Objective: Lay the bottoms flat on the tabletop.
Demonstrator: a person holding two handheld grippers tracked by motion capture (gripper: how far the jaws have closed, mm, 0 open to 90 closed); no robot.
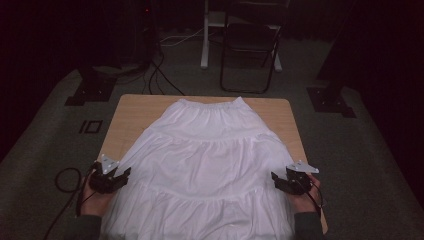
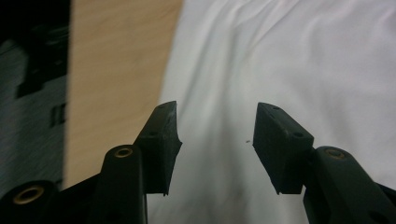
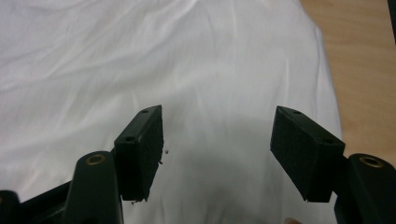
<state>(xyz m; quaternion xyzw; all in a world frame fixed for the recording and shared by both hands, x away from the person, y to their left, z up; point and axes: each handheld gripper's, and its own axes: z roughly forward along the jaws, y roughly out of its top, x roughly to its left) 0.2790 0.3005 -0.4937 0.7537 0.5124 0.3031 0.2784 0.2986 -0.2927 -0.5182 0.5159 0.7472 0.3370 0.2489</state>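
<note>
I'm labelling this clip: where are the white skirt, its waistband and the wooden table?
white skirt (image 1: pixel 205 160), high view, middle tier.
waistband (image 1: pixel 210 106), high view, gathered far edge.
wooden table (image 1: pixel 131 112), high view, bare far-left corner.

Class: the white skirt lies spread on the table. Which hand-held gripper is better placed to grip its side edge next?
Left, probably. The left hand-held gripper, jaws open, looks right at the skirt edge by bare table; the right hand-held gripper looks further inside the cloth.
</note>
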